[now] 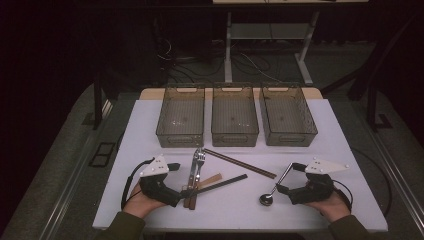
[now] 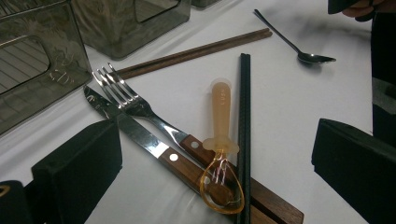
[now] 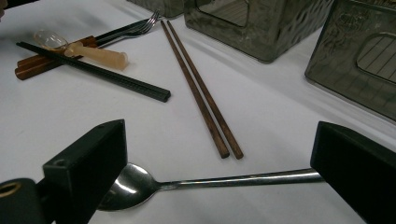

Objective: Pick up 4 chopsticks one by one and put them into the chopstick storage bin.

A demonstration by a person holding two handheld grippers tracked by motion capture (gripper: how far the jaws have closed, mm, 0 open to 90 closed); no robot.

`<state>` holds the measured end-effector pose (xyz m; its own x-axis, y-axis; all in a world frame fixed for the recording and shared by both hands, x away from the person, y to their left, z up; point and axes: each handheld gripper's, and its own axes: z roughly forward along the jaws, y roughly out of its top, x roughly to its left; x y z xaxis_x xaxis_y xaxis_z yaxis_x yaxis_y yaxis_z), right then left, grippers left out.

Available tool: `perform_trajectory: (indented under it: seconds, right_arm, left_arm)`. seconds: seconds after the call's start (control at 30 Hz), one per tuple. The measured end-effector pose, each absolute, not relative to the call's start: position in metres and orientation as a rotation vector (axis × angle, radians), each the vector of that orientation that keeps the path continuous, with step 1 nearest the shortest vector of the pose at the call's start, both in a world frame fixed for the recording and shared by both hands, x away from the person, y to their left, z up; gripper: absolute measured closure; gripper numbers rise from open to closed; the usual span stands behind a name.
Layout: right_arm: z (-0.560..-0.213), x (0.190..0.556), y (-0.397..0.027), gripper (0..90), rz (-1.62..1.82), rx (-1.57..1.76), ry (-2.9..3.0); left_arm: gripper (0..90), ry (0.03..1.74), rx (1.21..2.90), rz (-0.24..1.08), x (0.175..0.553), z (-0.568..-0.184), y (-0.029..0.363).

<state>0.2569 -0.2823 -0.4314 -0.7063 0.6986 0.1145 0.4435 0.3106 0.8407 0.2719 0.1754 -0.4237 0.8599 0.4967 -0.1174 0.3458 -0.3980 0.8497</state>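
Two spread grippers, nothing pinched. Metal spoon, thin and shiny, lies flat on the white table between the right gripper's jaws. Risk: polished handle may skid or pivot when squeezed. Left gripper, also wide, hovers by stacked knife, fork, black chopsticks; a nudge could scatter them.

1. Metal spoon: lies flat near the table's front edge, right of centre, bowl toward that edge.
2. Translucent amber spoon: rests across the wooden-handled knife and fork, left of centre.
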Motion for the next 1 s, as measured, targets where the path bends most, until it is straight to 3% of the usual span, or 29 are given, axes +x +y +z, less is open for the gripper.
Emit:
perform_trajectory:
  seconds: [0.2,0.37,1.0]
  right_arm:
    - [-0.431,0.258,-0.284,3.7,1.354,1.042,2.303]
    - [-0.431,0.257,-0.285,3.6,1.347,1.044,2.303]
    - [-0.431,0.257,-0.283,3.7,1.339,1.040,2.309]
  left_arm:
    - [2.8,0.621,2.021,0.182,0.274,-0.422,0.176]
    - [13.0,0.626,2.024,0.193,0.273,-0.421,0.176]
    - [32.0,0.620,1.995,0.146,0.275,-0.413,0.169]
